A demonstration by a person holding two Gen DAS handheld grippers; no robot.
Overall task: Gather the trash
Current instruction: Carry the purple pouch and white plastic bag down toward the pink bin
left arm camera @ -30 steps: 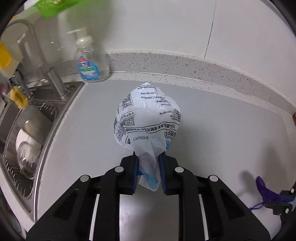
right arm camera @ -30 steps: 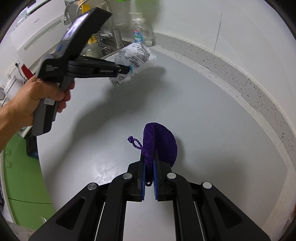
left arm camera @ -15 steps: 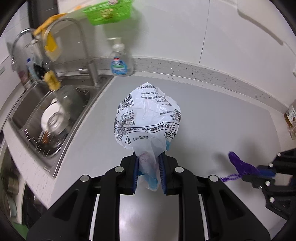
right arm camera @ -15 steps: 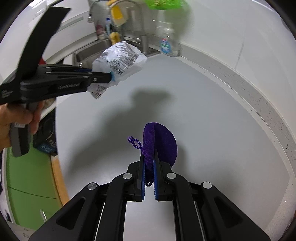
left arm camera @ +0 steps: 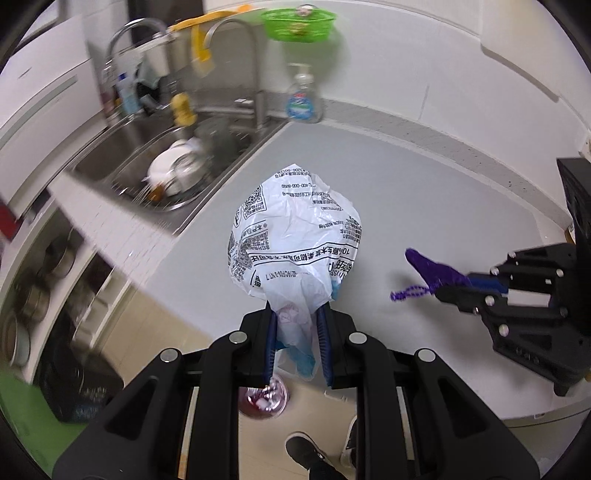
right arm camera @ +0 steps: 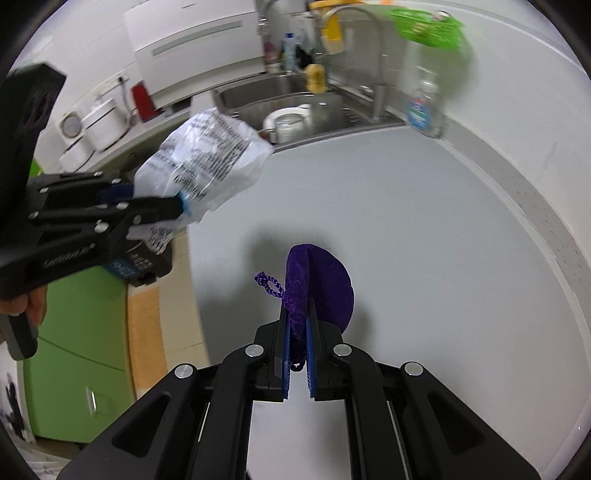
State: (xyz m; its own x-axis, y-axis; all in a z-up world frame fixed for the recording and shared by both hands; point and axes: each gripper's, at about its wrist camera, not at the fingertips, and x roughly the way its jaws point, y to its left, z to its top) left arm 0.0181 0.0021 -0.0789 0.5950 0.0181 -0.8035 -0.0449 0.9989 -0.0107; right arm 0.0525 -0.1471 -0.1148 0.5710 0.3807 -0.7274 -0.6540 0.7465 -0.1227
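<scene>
**Both grippers loaded, both off the counter**

Your left gripper is clamped on the neck of a crumpled white plastic bag. The bag balloons out past the fingertips, held in the air over the front edge of the grey countertop. It's translucent white, heavily creased, with a blue patch at the pinched end. Print is black: a QR code, blocks of small Chinese text, a banner line that reads mirrored from this side. Only "10" and a phone-style number starting "400" are half legible; the rest is too small or reversed.

Your right gripper is closed on a purple velvet drawstring pouch. Pads pinch the gathered end; the rounded body fans out beyond the tips, and a twisted purple cord loop sticks out to the left. The pouch hangs above the countertop, with a shadow below it. No writing on it.

In the right wrist view the left gripper's body carries white lettering, blurred, not readable. Your hand shows on its handle.

Background: steel sink with dishes in it, gooseneck tap, clear pump bottle with blue label by the wall, text unreadable, green basket on the wall above. A shoe shows on the floor below the left gripper.
</scene>
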